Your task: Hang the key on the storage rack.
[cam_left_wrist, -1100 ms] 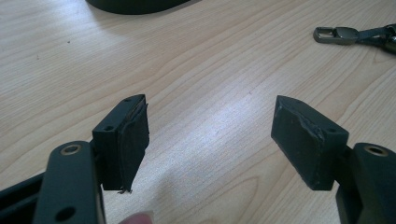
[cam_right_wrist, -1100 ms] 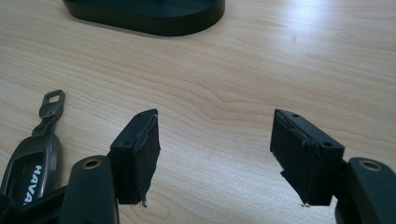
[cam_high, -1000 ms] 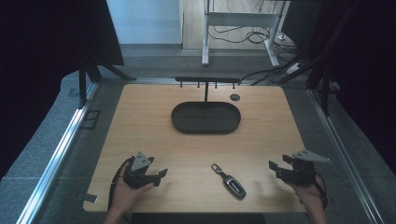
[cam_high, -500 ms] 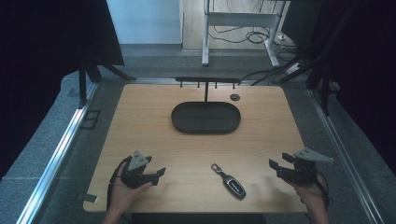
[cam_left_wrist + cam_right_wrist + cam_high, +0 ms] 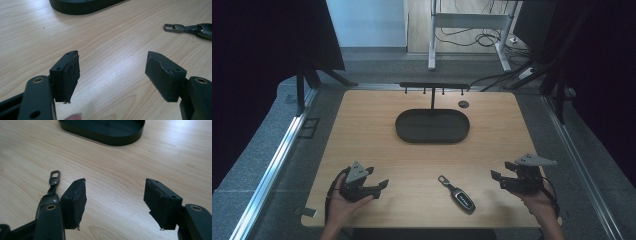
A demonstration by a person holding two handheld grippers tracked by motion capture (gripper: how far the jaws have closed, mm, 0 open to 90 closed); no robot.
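Note:
A dark car key fob [image 5: 459,193] with a metal clasp lies flat on the wooden table near its front edge, between my two grippers. My left gripper [image 5: 379,187] rests low at the front left, open, with bare table between its jaws; the key fob [image 5: 191,27] lies beyond it at the upper right of the left gripper view. At the front right my right gripper [image 5: 498,180] is open too, nothing between its jaws. In the right gripper view the key fob [image 5: 50,191] lies just outside the left jaw, partly hidden by it.
A black oval tray [image 5: 432,126] sits at the table's middle, toward the back, below a black hook rail [image 5: 433,86] on a post. A small dark disc [image 5: 463,104] lies at the back right. Bare wood surrounds the key fob.
Both hands have shifted only slightly; the left gripper has drifted a little toward the front edge. The key fob has stayed where it was.

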